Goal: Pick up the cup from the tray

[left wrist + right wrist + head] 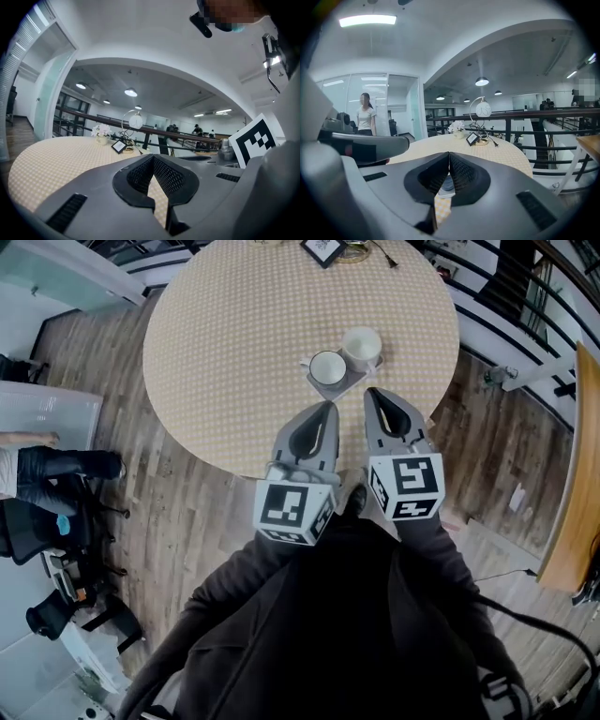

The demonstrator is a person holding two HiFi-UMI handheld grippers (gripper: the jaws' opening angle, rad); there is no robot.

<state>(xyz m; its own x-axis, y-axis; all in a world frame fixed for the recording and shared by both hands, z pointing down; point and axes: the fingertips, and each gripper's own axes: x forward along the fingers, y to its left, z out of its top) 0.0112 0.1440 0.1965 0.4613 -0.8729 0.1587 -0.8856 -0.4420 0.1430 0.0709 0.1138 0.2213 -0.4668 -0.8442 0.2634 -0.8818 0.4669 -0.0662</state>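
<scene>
Two white cups, one nearer (326, 367) and one farther (362, 345), stand on a small grey tray (345, 385) on the round table (234, 343) with its checked cloth. My left gripper (330, 405) is shut and empty, its tip just short of the tray's near edge. Beside it, my right gripper (371, 391) is also shut and empty, its tip at the tray's right corner. In the left gripper view the closed jaws (153, 158) point across the table. In the right gripper view a bit of the tray (445, 187) shows behind the closed jaws (449, 153).
A small framed picture (323, 249), a round lamp (483, 109) and a flower vase (457, 127) stand at the table's far edge. A railing (543, 122) runs behind the table. A person (365, 117) stands by glass doors, and another (47, 474) sits at left.
</scene>
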